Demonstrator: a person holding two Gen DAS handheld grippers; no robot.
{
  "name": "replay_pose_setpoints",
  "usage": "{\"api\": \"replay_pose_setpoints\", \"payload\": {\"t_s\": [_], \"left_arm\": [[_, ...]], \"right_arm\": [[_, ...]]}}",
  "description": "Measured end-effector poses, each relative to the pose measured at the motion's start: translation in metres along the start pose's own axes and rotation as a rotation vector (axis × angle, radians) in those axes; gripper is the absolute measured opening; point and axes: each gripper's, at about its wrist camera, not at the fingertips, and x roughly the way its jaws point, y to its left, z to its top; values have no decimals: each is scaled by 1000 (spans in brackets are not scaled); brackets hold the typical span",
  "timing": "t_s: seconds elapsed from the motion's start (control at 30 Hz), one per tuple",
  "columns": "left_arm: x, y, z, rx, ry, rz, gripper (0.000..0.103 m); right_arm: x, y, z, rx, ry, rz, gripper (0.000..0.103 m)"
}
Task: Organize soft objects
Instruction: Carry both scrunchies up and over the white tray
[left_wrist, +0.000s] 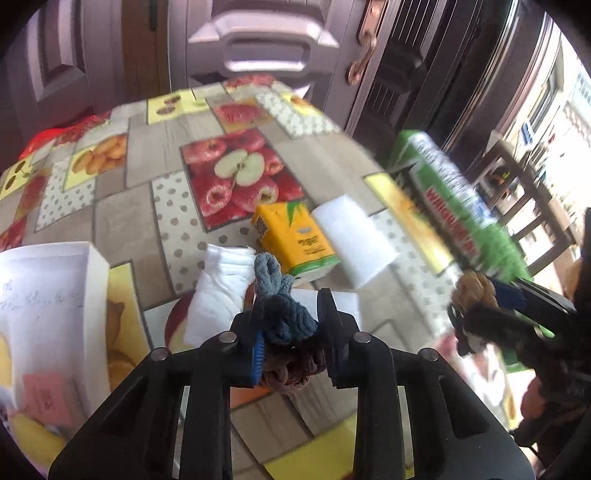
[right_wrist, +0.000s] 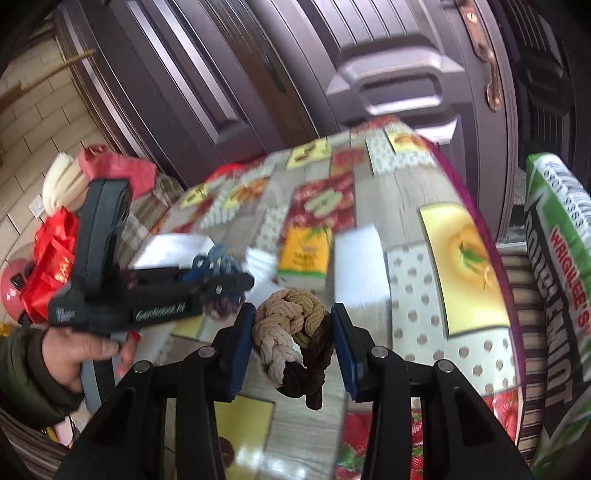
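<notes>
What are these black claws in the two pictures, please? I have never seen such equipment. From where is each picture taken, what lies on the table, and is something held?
No robot arm is here. A person carries a hand-held two-finger gripper in each hand, and each gripper has a wide-angle camera looking along its fingers.

The left wrist picture shows the left gripper shut on a braided blue-and-brown fabric ring.

The right wrist picture shows the right gripper shut on a braided tan-and-brown fabric ring. At its left you see the person's left hand carrying the other gripper.

On the fruit-patterned tablecloth lie a yellow tissue pack, a white sponge-like block, a folded white cloth and a white box. A green Wrigley's Doublemint box stands at the right.
</notes>
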Motion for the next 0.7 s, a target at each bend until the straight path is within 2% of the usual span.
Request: {"api": "replay_pose_setpoints", "payload": {"t_s": [0.23,0.5,0.7], "left_arm": [[-74,-5,-6,-33,-144,-37,25],[-145,-10,-17,-32,-289,-16,25],[-183,-4,-27,-54,-360,3,25]], "right_arm": [[-33,31,20,-40,-109,28,41],[-74,71,28,-102,-206,47,41],[-96,94,28,-139,-260,49,41]]}}
